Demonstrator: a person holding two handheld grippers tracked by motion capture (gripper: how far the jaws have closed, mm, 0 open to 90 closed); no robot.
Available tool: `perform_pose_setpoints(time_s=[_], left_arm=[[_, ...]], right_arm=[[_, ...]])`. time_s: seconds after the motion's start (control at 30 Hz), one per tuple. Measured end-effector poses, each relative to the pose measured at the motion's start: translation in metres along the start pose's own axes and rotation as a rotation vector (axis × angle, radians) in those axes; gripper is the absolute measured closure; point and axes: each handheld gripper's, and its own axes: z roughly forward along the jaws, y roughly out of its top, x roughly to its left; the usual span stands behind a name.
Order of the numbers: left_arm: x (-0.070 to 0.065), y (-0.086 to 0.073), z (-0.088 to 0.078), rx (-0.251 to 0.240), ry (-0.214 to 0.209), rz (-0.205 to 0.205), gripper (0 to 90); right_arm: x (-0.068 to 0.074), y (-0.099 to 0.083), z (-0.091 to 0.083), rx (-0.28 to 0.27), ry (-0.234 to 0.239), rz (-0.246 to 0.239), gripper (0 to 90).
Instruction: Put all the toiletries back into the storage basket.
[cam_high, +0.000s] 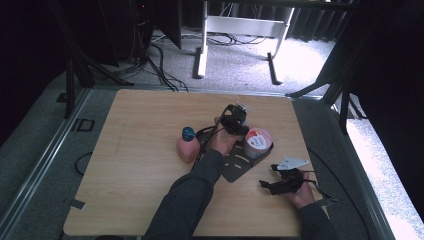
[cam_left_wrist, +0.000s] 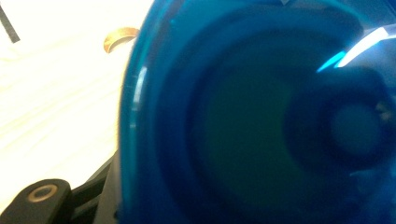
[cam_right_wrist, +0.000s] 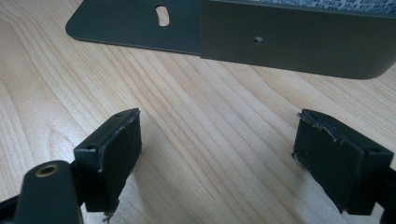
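A blue see-through round thing sits right up against the camera in the left gripper view, between the jaws and against the left finger. My left gripper is held over the middle of the table, just behind a canister with a red and white lid. The canister stands on a dark metal bracket. My right gripper rests low near the front right with its jaws wide apart and nothing between them. It faces the bracket's upright wall.
A pink bottle with a blue cap stands left of my left hand. A small brass-coloured ring lies on the wood beyond the blue thing. Table edges run close on the right, and cables and stand legs lie on the floor behind.
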Motion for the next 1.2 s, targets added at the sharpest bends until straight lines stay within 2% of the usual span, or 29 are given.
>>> perform_pose_setpoints(time_s=[0.17,0.37,0.63,0.83,1.2], left_arm=[[0.001,0.000,0.002,-0.006,0.000,-0.015,54.6],[0.001,0.000,0.005,-0.001,-0.013,-0.011,54.5],[0.002,0.002,0.007,0.006,-0.030,0.008,54.3],[-0.001,0.006,0.009,0.021,-0.037,0.044,54.0],[0.001,0.009,0.009,0.008,-0.053,0.046,52.0]], right_arm=[[0.000,0.000,0.000,0.000,0.000,0.000,15.0],[0.000,0.000,0.000,0.000,0.001,0.000,15.0],[0.000,0.000,0.000,0.000,0.001,-0.001,15.0],[0.000,0.000,0.000,0.000,0.001,-0.001,15.0],[0.000,0.000,0.000,0.000,0.002,-0.002,15.0]])
